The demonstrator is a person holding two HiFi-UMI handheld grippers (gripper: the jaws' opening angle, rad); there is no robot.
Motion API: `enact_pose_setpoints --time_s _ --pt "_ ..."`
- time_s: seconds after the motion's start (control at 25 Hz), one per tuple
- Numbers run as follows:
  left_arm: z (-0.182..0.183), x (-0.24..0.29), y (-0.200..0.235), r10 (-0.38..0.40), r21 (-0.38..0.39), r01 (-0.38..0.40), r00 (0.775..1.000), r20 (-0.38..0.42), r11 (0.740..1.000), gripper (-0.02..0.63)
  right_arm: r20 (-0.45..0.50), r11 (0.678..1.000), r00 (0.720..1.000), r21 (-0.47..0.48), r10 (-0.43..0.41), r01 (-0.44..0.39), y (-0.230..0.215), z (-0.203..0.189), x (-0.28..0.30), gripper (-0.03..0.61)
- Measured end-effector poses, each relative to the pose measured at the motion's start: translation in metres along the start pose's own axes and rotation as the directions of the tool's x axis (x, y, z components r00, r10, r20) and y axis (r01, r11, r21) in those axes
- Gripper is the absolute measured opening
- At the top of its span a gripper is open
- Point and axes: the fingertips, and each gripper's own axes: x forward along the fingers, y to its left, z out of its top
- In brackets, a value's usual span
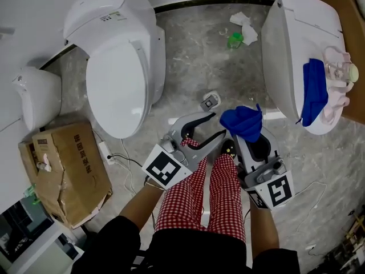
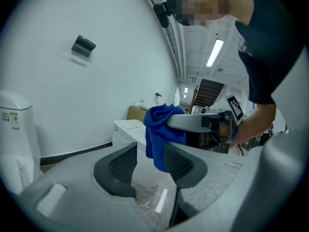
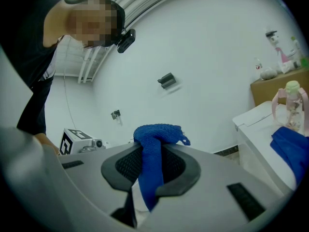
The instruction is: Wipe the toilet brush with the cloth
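My right gripper point(image 1: 246, 135) is shut on a blue cloth point(image 1: 242, 121), which bunches above the jaws and hangs down between the pads point(image 3: 150, 163). To its left, my left gripper point(image 1: 217, 124) stands open with nothing between its pads point(image 2: 120, 164); in the left gripper view the cloth point(image 2: 161, 129) hangs just beyond them. A white rod point(image 1: 274, 116) lies on the floor behind both grippers, and a small grey and white holder point(image 1: 210, 101) stands beyond it. I cannot tell whether the rod is the toilet brush.
A white toilet point(image 1: 122, 67) stands at the left and another point(image 1: 291, 56) at the right, with a second blue cloth point(image 1: 315, 90) and a pink bottle point(image 1: 340, 73) on top. A cardboard box point(image 1: 68, 170) lies at the lower left. Tissue point(image 1: 245, 27) lies at the back.
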Motion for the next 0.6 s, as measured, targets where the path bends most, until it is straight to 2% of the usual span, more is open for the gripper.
enact_pose_setpoints --time_s 0.6 --pt "-0.023 0.010 0.021 0.003 -0.035 -0.004 1.000 -0.008 0.999 0.164 -0.046 1.000 0.999 0.013 -0.011 0.012 -0.013 -0.028 0.021 0.074"
